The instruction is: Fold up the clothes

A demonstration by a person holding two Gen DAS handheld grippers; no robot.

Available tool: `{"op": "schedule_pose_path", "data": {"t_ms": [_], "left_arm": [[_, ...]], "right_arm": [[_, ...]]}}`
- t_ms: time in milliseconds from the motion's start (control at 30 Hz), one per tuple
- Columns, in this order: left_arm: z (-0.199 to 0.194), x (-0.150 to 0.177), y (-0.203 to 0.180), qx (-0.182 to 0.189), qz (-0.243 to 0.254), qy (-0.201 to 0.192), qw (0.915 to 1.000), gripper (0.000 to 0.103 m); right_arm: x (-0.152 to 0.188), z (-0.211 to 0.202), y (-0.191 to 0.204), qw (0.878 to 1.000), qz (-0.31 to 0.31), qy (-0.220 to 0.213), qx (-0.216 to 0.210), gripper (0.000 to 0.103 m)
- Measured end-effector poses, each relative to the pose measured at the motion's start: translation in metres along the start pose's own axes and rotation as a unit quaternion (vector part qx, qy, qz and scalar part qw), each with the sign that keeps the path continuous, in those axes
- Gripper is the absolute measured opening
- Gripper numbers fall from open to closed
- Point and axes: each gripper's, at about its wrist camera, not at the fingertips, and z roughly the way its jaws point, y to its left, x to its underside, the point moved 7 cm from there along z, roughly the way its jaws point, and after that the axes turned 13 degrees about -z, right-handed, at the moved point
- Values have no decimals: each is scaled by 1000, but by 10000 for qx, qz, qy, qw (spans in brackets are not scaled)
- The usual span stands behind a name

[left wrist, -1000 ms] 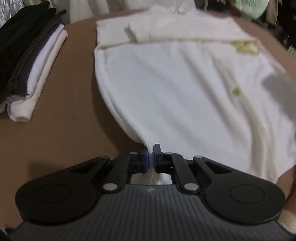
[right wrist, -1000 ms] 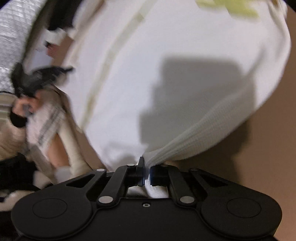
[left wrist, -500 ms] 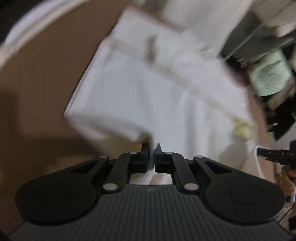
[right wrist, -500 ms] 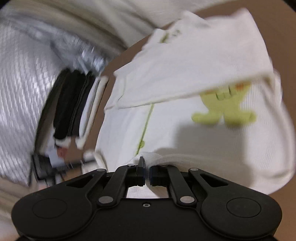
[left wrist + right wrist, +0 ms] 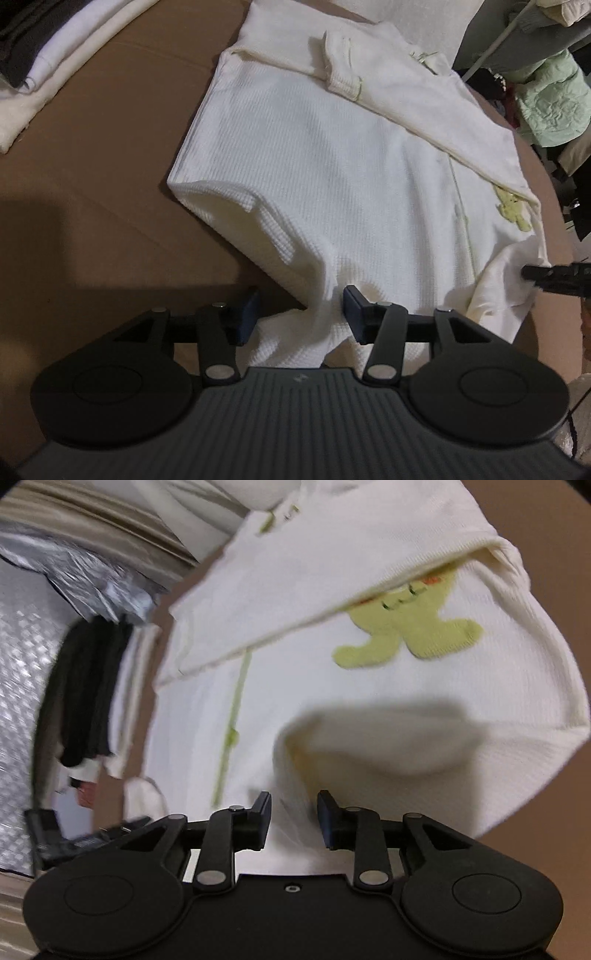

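A white waffle-knit top [image 5: 332, 166] with a yellow-green appliqué [image 5: 410, 635] lies on the brown table [image 5: 92, 206], its lower part doubled over toward the collar. My left gripper [image 5: 301, 314] stands open at the folded hem's near edge, with loose cloth lying between its fingers. My right gripper [image 5: 293, 816] is open too, low over the fabric [image 5: 369, 709] at the garment's other corner. Its black tip [image 5: 546, 275] shows at the right edge of the left wrist view.
A stack of folded dark and white clothes [image 5: 33, 55] sits at the table's far left, also seen as folded clothes [image 5: 85, 701] in the right wrist view. Crumpled green cloth [image 5: 550, 103] and clutter lie beyond the table's right rim. Silver quilted material [image 5: 22, 664] lines one side.
Both grippers were shut on the hem, carried it up and over toward the collar, and have now opened, leaving the cloth lying folded on the garment.
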Motion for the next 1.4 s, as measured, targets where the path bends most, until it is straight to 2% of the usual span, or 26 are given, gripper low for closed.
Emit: {"op": "schedule_pose_path", "data": {"t_ms": [100,167,200,233,267,300,400,500,600,633,800,900,1033,1133,1200,1267,1400], "left_arm": [[4,7,2,58,-91,204,9997,63],[9,10,1,105,-76,299,9995,63],[10,11,-1,70,5,290,9996,56],[10,12,-4,9,134,218,9997,25],[9,12,-7,4,246,145,9996,14],[5,11,-11,37,338,37,9994,14],[-13,10,-24,51,672,-434,9968,14],[-33,8,-36,360,864,-814,9923,13],[-43,2,-42,617,842,-1058,9889,13],[-44,0,-43,644,839,-1102,9883,13],[-43,-7,-39,635,655,-1183,9888,13],[-52,-14,-39,798,621,-1416,9848,13],[-60,-33,-43,735,797,-1958,9746,13],[-61,-48,-44,814,659,-2083,9725,12],[-64,-59,-53,780,825,-2144,9701,12],[-72,-75,-66,741,1165,-2340,9624,12],[-83,-131,-94,831,1248,-2496,9567,12]], "right_arm": [[5,4,1,9998,-65,142,148,37],[7,7,2,9994,-128,211,227,40],[6,12,2,9994,-202,176,229,40],[6,18,1,9992,-265,126,256,39],[5,22,-1,9991,-315,81,288,19],[5,26,-1,9988,-370,58,303,7],[-1,17,3,9983,-419,-250,312,7],[-14,-21,14,9935,-445,-1031,166,7],[-20,-56,14,9843,-410,-1699,244,7],[-20,-61,10,9825,-365,-1797,327,7],[-21,-67,-7,9799,-114,-1883,646,7],[-25,-77,-1,9758,-256,-2065,665,7],[-32,-93,6,9653,-408,-2448,809,7],[-35,-109,4,9550,-457,-2751,1015,7],[-41,-118,1,9501,-508,-2854,1157,7],[-55,-125,0,9460,-717,-2870,1326,7],[-111,-144,2,9366,-1126,-2973,1473,6]]}}
